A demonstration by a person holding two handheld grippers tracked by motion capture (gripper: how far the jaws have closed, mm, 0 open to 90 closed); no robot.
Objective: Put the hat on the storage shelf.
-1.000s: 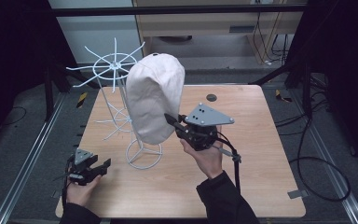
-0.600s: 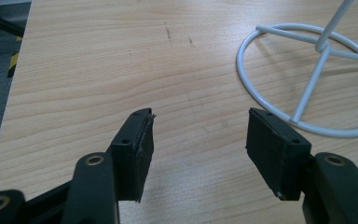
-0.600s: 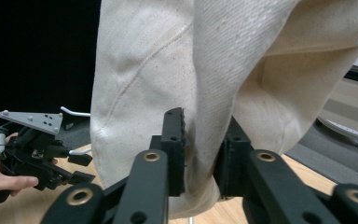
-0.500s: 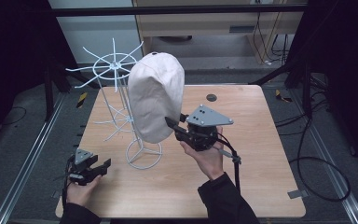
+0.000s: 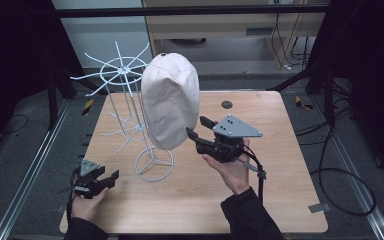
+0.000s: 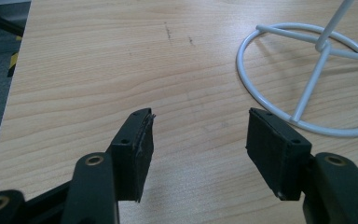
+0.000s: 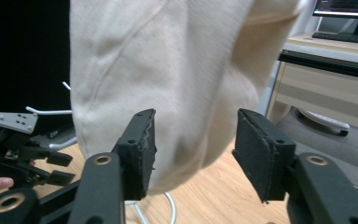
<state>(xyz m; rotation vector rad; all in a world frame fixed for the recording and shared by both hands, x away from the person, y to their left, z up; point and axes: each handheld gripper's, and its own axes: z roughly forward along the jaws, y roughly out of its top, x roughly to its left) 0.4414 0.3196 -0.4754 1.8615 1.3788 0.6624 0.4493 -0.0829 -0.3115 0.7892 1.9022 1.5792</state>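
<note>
A cream cloth cap (image 5: 170,107) hangs on a white wire rack (image 5: 122,67), above the rack's ring base (image 5: 154,164). My right gripper (image 5: 196,126) is held level at the cap's lower right side. Its jaws have just been opening and stand apart. In the right gripper view the cap (image 7: 168,70) hangs just beyond the gap of the right gripper (image 7: 193,135), and neither pad presses on it. My left gripper (image 5: 109,178) rests open at the table's front left. In its own view the left gripper (image 6: 199,126) has bare wood between its jaws, with the ring base (image 6: 307,84) ahead to the right.
A small black disc (image 5: 226,104) lies on the wooden table (image 5: 280,190) behind the right gripper. Dark frame posts and cables (image 5: 340,165) flank the table. A desk with a monitor (image 7: 345,9) stands beyond the cap.
The right gripper's jaws, pinched on the cap's lower edge a second ago, have spread and let it go. The left hand has stayed where it was.
</note>
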